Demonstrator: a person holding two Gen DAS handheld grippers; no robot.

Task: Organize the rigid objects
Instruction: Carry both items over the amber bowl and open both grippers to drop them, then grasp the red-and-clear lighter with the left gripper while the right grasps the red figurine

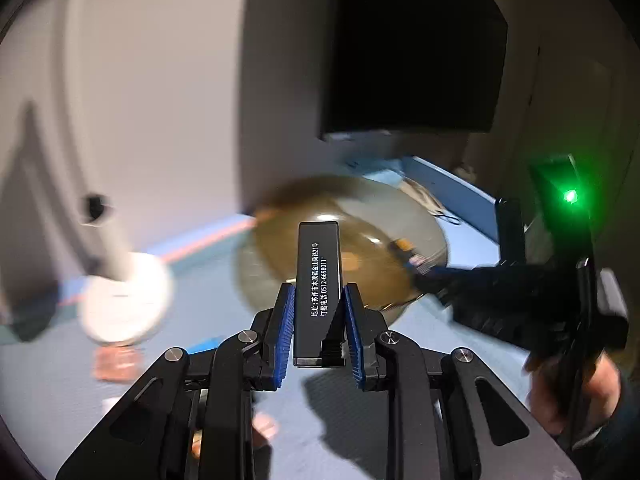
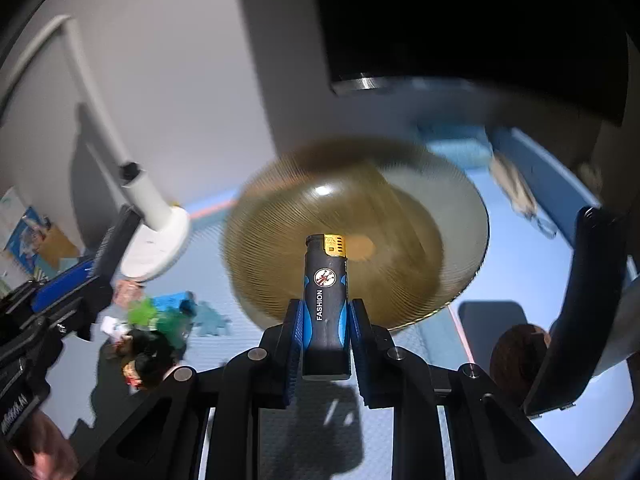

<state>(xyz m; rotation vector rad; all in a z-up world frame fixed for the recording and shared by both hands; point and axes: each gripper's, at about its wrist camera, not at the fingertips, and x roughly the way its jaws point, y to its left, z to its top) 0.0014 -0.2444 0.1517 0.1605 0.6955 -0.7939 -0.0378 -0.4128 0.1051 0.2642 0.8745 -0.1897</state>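
My left gripper (image 1: 319, 300) is shut on a slim black lighter (image 1: 318, 280) with white Chinese print, held upright in front of an amber ribbed glass bowl (image 1: 360, 216) on the blue mat. My right gripper (image 2: 325, 316) is shut on a black-and-blue lighter (image 2: 325, 304) marked FASHION, with a gold metal top, held above the same bowl (image 2: 420, 208). In the left wrist view the right gripper (image 1: 424, 276) reaches over the bowl's right side with its lighter (image 1: 404, 250). In the right wrist view the left gripper's body (image 2: 60, 300) shows at the left edge.
A white lamp base (image 1: 126, 300) with its stalk stands left of the bowl, also in the right wrist view (image 2: 156, 240). Small toys and puzzle pieces (image 2: 160, 320) lie on the mat front left. A dark monitor (image 1: 412, 48) stands behind. A brown round object (image 2: 516, 352) sits at the right.
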